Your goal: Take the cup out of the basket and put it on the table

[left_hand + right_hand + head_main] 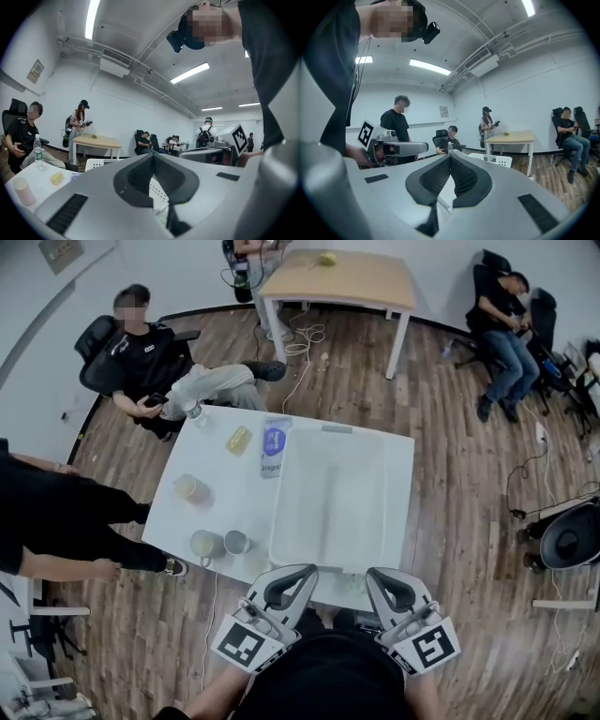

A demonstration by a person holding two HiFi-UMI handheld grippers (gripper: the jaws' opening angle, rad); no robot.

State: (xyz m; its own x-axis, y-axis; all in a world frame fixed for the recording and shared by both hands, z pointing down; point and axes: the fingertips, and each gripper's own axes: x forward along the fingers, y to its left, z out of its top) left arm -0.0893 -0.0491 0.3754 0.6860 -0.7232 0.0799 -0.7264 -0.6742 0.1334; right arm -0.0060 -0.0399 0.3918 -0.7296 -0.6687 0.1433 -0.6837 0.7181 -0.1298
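My left gripper (307,570) and right gripper (373,574) hover at the white bench's (225,495) near edge, fingers closed, empty. A grey cup (236,541) stands on the bench just left of the basket (333,498), beside a pale cup (203,544). A blue packet (274,447) lies farther back.

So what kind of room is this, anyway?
Likely an office or lab workroom: office chairs, a wooden desk by the wall, and strip lights overhead.
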